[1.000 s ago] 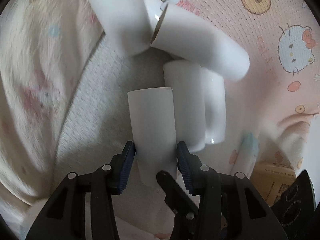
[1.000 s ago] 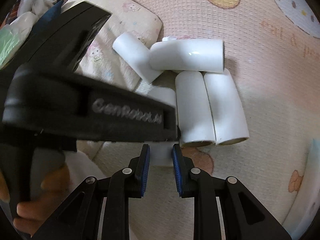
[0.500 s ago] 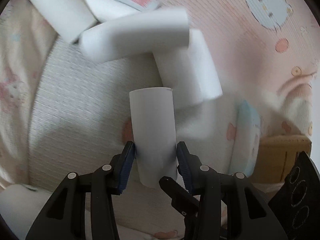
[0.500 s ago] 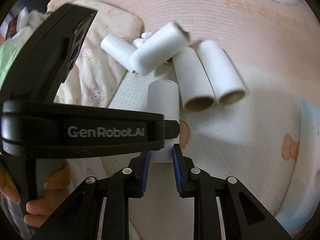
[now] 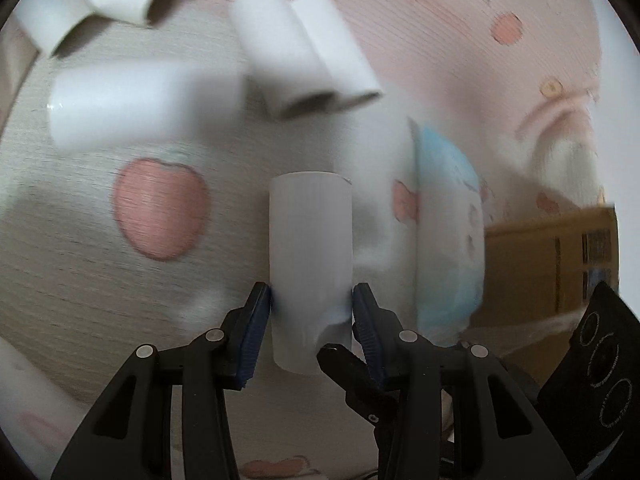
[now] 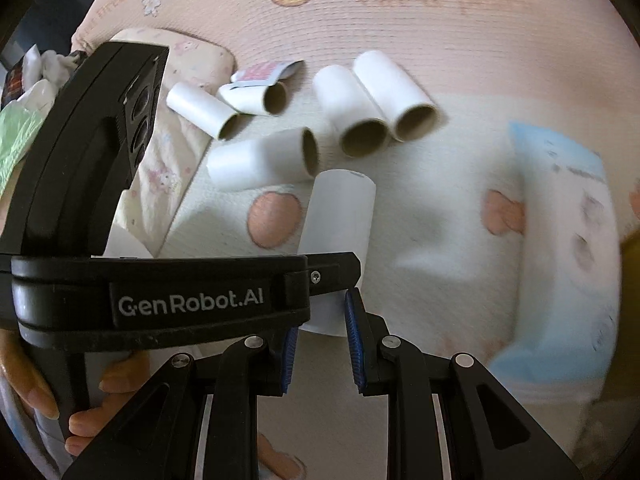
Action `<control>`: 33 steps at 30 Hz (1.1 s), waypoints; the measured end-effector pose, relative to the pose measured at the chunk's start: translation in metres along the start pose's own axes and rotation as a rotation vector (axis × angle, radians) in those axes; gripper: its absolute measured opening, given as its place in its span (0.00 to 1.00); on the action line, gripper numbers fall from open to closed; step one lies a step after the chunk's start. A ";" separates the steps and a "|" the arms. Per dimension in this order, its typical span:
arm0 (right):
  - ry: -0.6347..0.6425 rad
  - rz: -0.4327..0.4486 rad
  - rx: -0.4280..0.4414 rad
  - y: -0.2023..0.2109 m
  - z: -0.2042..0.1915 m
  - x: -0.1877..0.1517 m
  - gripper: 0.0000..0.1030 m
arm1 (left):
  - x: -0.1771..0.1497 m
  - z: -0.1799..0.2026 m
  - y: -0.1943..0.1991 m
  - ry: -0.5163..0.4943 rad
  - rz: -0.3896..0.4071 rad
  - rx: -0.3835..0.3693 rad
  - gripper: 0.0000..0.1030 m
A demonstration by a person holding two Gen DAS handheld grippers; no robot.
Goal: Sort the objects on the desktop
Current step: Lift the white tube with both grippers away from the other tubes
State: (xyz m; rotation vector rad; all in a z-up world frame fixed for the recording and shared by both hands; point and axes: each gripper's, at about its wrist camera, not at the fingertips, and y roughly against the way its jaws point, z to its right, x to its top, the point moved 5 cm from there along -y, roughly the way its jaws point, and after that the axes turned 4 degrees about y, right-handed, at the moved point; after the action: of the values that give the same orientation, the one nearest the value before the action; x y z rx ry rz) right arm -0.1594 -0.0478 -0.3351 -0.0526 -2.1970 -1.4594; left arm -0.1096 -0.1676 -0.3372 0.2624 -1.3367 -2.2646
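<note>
One blanket [image 6: 460, 28], pink and cream with cartoon print, carries everything; no desk is seen. A blue-and-white pack [image 6: 560, 240] lies at its right edge, a cardboard box [image 5: 552, 256] beyond. Five white tubes are spread across the blanket's middle: a touching pair [image 6: 372, 104], one lying crosswise [image 6: 260, 160], two nearer the left edge [image 6: 200, 110], one of them under a pink packet [image 6: 262, 72]. A sixth tube [image 5: 310, 264] is clamped in the left gripper [image 5: 310, 312], held above the blanket. The right gripper [image 6: 320, 340] is empty, jaws slightly parted. Judged step: carrying. The next move calls for laying this tube beside the pair, parallel, then releasing.
</note>
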 end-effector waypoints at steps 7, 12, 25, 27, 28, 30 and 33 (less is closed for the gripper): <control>-0.077 0.014 -0.012 0.034 0.035 -0.031 0.18 | -0.019 0.031 -0.016 -0.087 0.038 -0.002 0.45; -0.127 0.028 0.002 0.037 0.045 -0.037 0.18 | -0.027 0.049 -0.028 -0.095 0.057 -0.023 0.45; -0.137 0.047 -0.017 0.050 0.053 -0.039 0.19 | -0.016 0.041 -0.017 0.009 0.048 -0.173 0.47; -0.148 0.041 -0.003 0.049 0.052 -0.038 0.19 | -0.009 0.036 -0.017 0.048 0.048 -0.200 0.47; -0.153 0.038 -0.005 0.047 0.052 -0.038 0.19 | -0.007 0.034 -0.018 0.064 0.043 -0.213 0.47; -0.170 0.025 -0.006 0.043 0.054 -0.038 0.19 | -0.002 0.028 -0.020 0.103 0.032 -0.225 0.47; -0.223 0.032 0.029 0.041 0.056 -0.035 0.19 | 0.003 0.021 -0.025 0.152 0.020 -0.241 0.47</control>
State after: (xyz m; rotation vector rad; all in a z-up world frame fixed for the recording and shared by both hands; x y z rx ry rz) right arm -0.1376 0.0268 -0.3318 -0.2500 -2.3812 -1.4642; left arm -0.1282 -0.1428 -0.3477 0.3273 -0.9754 -2.3112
